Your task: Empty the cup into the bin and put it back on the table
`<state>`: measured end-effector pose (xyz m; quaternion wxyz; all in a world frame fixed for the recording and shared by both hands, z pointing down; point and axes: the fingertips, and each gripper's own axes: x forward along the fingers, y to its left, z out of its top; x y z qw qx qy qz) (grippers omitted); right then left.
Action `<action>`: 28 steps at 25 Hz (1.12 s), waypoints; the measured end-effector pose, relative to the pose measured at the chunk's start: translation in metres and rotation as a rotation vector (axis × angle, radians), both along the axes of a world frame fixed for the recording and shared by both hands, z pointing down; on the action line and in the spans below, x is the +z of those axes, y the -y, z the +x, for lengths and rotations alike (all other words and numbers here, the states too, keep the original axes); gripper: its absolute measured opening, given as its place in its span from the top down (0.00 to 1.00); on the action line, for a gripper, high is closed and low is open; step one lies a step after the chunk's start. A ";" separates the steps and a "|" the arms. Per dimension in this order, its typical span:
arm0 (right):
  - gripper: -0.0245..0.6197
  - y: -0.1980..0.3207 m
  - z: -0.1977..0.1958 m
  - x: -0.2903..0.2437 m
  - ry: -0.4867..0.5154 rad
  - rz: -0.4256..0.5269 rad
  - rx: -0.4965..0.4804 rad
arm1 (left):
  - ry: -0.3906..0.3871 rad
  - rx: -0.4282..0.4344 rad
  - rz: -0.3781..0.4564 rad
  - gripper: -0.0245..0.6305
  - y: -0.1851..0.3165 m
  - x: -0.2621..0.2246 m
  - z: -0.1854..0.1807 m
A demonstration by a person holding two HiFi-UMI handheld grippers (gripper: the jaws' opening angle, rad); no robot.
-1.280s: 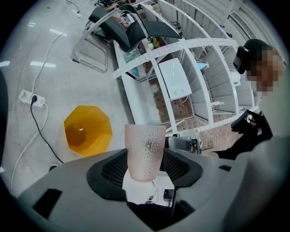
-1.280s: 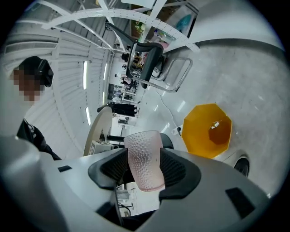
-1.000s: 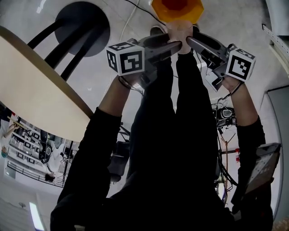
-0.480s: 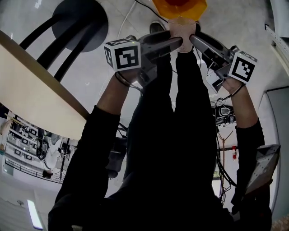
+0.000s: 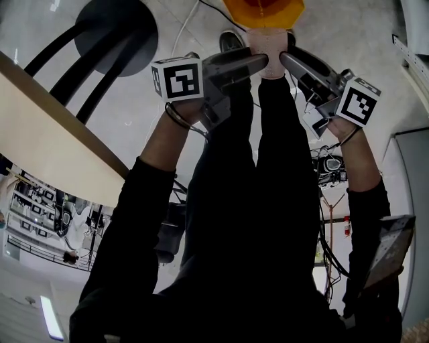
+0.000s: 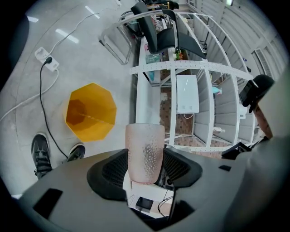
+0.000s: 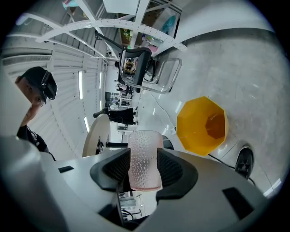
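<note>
A pink dimpled cup hangs upright over the floor, just short of the orange bin. Both grippers meet on it. My left gripper comes in from the left, my right gripper from the right. In the left gripper view the cup stands between the black pads, which touch both of its sides, with the bin on the floor beyond. In the right gripper view the closing jaws pinch the cup at its waist, and the bin lies ahead to the right.
The pale round table curves along the left, with a black chair base beyond it. The person's shoes stand near the bin. A cable and power strip lie on the floor. White shelving fills the background.
Both grippers and the cup have drifted slightly up the head view, toward the bin. The right jaws have drawn in against the cup.
</note>
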<state>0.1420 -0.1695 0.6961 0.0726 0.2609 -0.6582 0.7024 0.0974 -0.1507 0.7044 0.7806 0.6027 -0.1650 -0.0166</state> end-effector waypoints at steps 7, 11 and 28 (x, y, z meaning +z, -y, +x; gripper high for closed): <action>0.67 0.001 0.001 0.001 -0.009 -0.004 -0.005 | -0.023 -0.015 -0.049 0.57 -0.001 0.001 0.002; 0.67 0.004 0.001 -0.001 -0.004 0.004 0.008 | -0.054 -0.043 -0.116 0.57 -0.002 0.000 0.002; 0.68 0.006 0.000 -0.004 -0.016 0.013 -0.010 | -0.146 -0.133 -0.219 0.57 0.000 -0.005 0.002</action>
